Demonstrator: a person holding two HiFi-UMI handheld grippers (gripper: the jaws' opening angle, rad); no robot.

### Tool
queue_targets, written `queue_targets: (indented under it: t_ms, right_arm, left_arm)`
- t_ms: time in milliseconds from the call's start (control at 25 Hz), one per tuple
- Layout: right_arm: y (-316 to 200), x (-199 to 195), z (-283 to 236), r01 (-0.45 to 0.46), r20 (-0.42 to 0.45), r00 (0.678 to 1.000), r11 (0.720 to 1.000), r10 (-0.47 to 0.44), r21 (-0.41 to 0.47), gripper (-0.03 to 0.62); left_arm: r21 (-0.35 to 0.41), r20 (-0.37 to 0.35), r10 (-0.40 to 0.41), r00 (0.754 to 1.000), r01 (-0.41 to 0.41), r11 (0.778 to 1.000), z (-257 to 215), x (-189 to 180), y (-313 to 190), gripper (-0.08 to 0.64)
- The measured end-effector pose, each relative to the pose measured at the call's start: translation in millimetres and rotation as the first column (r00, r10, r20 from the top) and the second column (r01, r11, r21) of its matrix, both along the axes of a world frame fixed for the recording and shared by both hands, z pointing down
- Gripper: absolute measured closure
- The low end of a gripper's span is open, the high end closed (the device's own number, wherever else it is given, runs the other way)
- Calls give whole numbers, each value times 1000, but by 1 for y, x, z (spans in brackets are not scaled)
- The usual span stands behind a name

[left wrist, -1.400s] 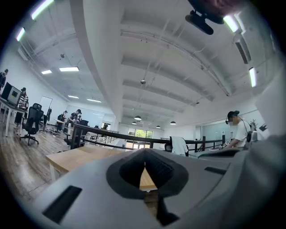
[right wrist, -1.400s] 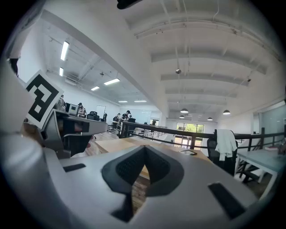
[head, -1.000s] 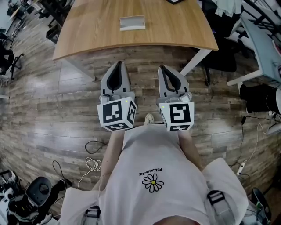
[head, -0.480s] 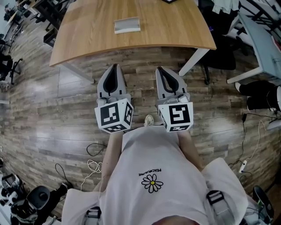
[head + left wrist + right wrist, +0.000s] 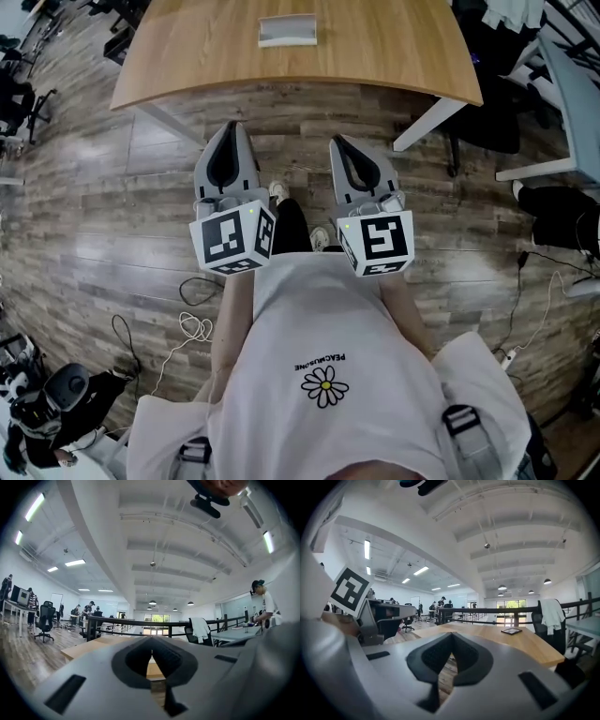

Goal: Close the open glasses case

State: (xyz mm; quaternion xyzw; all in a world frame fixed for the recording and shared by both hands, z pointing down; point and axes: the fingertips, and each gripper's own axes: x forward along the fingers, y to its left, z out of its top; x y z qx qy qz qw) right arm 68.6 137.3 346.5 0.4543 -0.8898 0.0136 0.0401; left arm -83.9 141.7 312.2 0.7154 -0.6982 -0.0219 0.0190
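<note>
You are standing short of the wooden table [image 5: 206, 47], with both grippers held out level in front of your waist, side by side over the plank floor [image 5: 103, 234] and well apart from the tabletop.

Your left gripper [image 5: 228, 128] has its jaws together; in the left gripper view [image 5: 151, 641] the dark pads meet at the tips and there is nothing between them, only a slit of table edge and floor showing through lower down. Your right gripper [image 5: 338, 142] is the same: in the right gripper view [image 5: 451, 635] the pads touch at the tips and hold nothing.

The glasses case [image 5: 289, 31] lies on the table at 12 o'clock from you, far side of the near edge, a pale grey oblong. From this height you cannot tell how far its lid stands open. Neither gripper touches it or the table.

A dark flat tablet [image 5: 512, 631] lies on the tabletop at about 1 o'clock in the right gripper view. On the floor at your 8 o'clock lies a loose coil of white cable [image 5: 194, 328], and at 2 o'clock stands a white desk [image 5: 572, 103]
</note>
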Motion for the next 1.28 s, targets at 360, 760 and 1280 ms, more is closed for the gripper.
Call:
queue_targets:
  t_ms: [360,760,1280]
  right_arm:
    - [-25,13,-13,-33,42,999,999,31,39,586]
    - [-77,16,-12,-91,39,995,995,90,35,586]
    - [-235,-34,-1,-131,-48,990,991,132,34,586]
  left_arm:
    - [70,29,7,1000,-9,997,-20,-1,-28,543]
    - [69,9,89,996,-89,994,-18,2,-81,543]
    - [74,14,141,990,-142,987,-5,-41,-252,541]
